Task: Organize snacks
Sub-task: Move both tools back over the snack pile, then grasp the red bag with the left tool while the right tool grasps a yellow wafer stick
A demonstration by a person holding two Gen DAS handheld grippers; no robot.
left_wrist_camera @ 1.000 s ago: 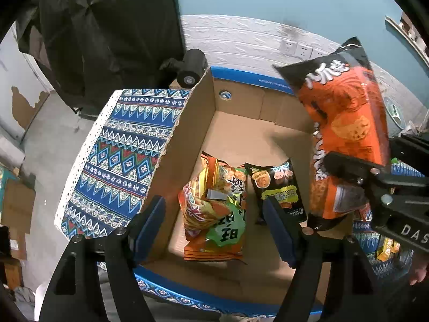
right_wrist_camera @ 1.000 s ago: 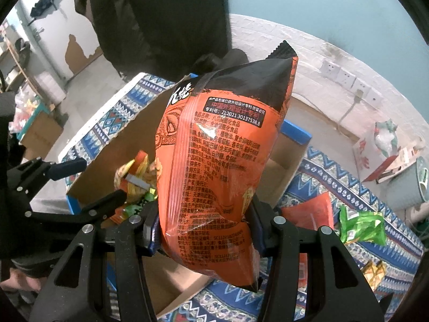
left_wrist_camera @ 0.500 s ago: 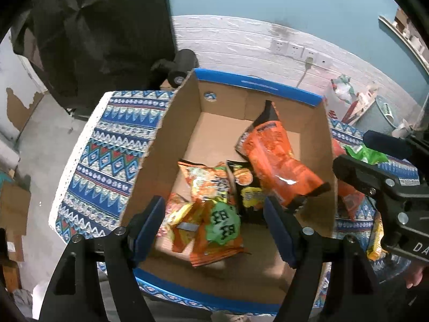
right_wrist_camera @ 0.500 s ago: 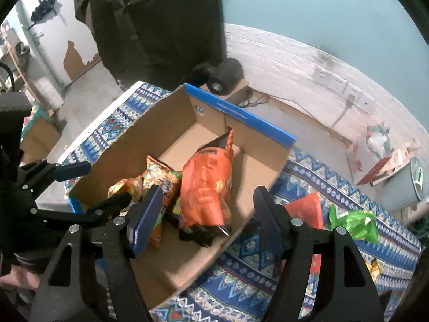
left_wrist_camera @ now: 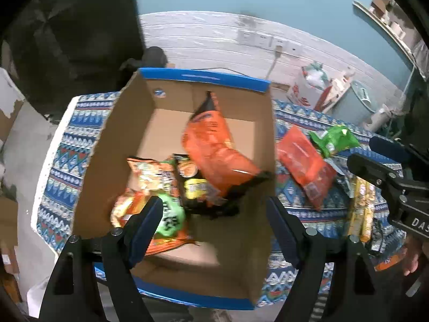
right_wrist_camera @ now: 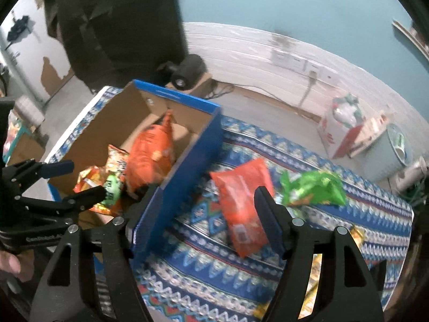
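A cardboard box (left_wrist_camera: 134, 123) with a blue rim holds several snack bags. The big orange bag (left_wrist_camera: 214, 150) leans against the box's right wall, on top of a dark bag (left_wrist_camera: 195, 187). It also shows in the right wrist view (right_wrist_camera: 148, 158). My left gripper (left_wrist_camera: 214, 222) is open and empty above the box's near end. My right gripper (right_wrist_camera: 203, 214) is open and empty above the box's right wall (right_wrist_camera: 182, 182) and the cloth. A red bag (right_wrist_camera: 241, 201) and a green bag (right_wrist_camera: 313, 187) lie on the patterned cloth (right_wrist_camera: 268, 268) to the right of the box.
Yellow snack packs (left_wrist_camera: 362, 209) lie at the cloth's right side. A white carton (right_wrist_camera: 343, 128) and a grey bin (right_wrist_camera: 388, 155) stand on the floor behind the table. A black speaker (right_wrist_camera: 187, 75) sits behind the box.
The right gripper opened and dropped the orange bag into the box, then swung right toward the bags on the cloth. The left gripper pulled back a little and stayed open.
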